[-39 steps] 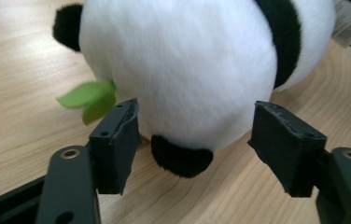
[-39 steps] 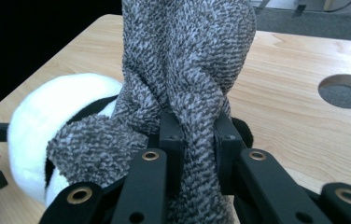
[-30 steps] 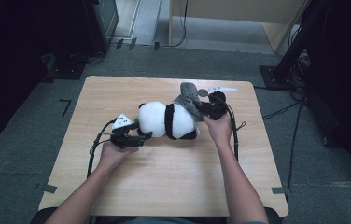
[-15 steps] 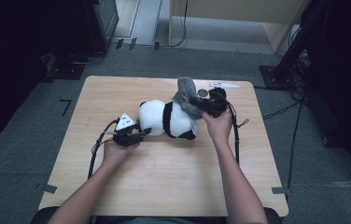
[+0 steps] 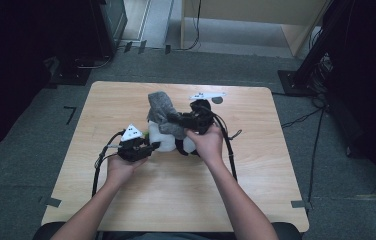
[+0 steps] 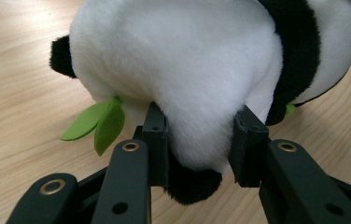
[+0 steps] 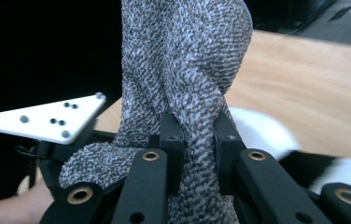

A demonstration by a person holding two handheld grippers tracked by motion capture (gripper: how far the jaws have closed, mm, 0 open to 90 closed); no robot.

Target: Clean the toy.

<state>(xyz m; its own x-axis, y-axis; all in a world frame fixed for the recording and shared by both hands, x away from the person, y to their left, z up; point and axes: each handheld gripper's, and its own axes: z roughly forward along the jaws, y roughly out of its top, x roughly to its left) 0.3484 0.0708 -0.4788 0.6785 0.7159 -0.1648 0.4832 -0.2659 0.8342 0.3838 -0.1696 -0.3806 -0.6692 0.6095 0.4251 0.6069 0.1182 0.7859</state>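
Observation:
A black-and-white panda plush lies at the middle of the wooden table. My left gripper has just been closing on it; in the left gripper view the pads press into the panda's white fur from both sides. A green felt leaf hangs beside the left jaw. A grey knitted cloth rises above the panda, with my right gripper shut on it. In the right gripper view the cloth is bunched between the jaws of that gripper.
A small dark round thing lies near the table's far edge, behind the right gripper. Cables trail from both grippers along the forearms. Dark equipment and stands ring the table on the grey floor.
The left jaws closed onto the panda's body. The right gripper moved left and up, pulling the grey cloth upright above the panda. The panda shifted slightly toward the near side.

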